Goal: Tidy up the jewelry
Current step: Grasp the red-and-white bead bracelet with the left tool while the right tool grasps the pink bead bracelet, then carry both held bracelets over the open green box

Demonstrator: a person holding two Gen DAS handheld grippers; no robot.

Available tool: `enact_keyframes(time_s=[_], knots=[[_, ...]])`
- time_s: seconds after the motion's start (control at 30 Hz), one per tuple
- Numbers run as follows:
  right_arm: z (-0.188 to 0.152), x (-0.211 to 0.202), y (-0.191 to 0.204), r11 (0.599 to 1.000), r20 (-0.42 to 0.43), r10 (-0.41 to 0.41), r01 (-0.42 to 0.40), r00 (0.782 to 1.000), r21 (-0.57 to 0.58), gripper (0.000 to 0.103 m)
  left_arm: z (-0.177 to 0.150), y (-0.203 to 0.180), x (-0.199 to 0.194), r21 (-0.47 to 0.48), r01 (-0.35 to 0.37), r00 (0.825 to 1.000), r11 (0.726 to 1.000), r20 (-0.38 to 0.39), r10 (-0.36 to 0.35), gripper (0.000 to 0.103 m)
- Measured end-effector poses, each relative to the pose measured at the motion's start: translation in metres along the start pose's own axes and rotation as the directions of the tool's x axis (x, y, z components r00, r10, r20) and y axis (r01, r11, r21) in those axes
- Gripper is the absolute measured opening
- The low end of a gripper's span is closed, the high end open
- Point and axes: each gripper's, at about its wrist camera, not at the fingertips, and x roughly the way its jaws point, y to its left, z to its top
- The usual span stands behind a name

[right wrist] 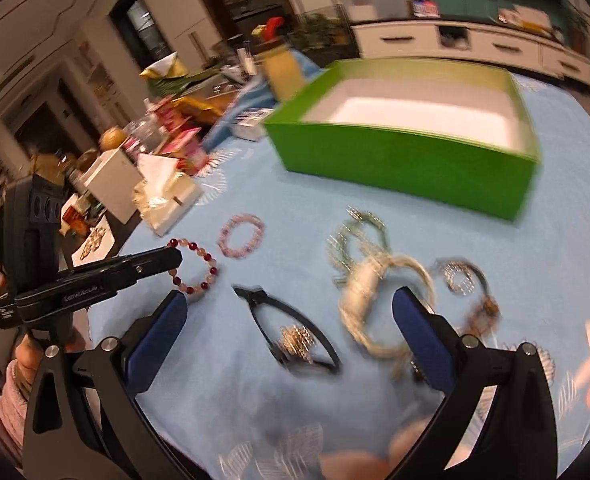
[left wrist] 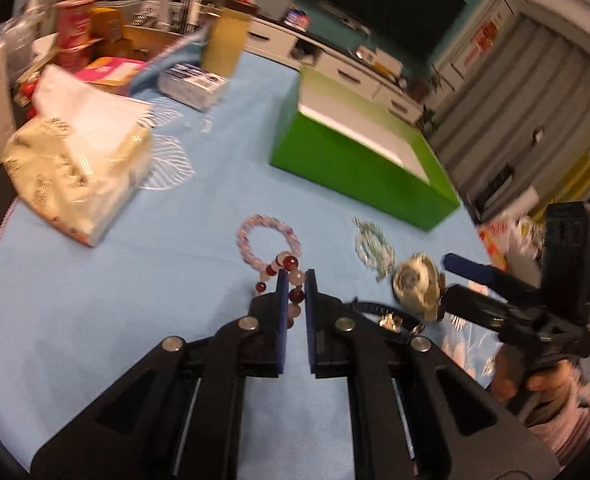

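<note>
Left gripper (left wrist: 296,276): nearly closed around the red-and-white bead bracelet (left wrist: 291,280); beads sit between the blue pads, which appear pinched on the strand, though blur leaves contact itself a judgement.
Right gripper (right wrist: 291,308): spread wide and holding nothing, poised over the black hair clip (right wrist: 295,332) and the pale coiled bangle (right wrist: 375,312).
Bracelet position: near the middle of the blue tablecloth (left wrist: 95,300), just nearer than the pink bead bracelet (left wrist: 267,240); from the right wrist view its loop lies on the cloth with the left gripper's tip over its left edge.
Other jewelry: green-silver chain necklace (right wrist: 355,240) and small sparkly ring piece (right wrist: 461,278) lie to the right, loosely grouped near the bangle.
Destination: green box (right wrist: 407,160), open-topped with a white inside, stands at the far side of the table, well apart from the bracelet.
Clutter: tissue pack (left wrist: 79,168) sits far left.
Handling: the bracelet looks light, limp and probably elastic-strung; round glossy beads may roll or slip from flat pads.
Where to hold: across the strand, with one bead seated between the pads, so the loop hangs freely below.
Risk: a snagged neighbouring bracelet could drag along.
</note>
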Motion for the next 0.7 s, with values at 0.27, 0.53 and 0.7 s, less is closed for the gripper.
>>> enact_keyframes(time_s=[0.27,0.53,0.7], knots=[[0.039,0.071,0.036,0.992,-0.112,-0.027,0.012,0.993,-0.127,0.080,0.005,0.022,-0.036,-0.040,-0.030,0.997,0.999,0.075,0.033,0.007],[0.043,0.129,0.051,0.977,-0.199,-0.107,0.066,0.974,-0.203,0.045,0.004,0.032,-0.040,-0.056,-0.026,0.995,0.998,0.092,0.031,0.007],[0.043,0.140,0.070,0.931,-0.167,-0.209,0.143,0.964,-0.336,0.018,0.000,0.031,-0.041,-0.057,-0.032,0.994,0.998,0.099,0.037,0.007]])
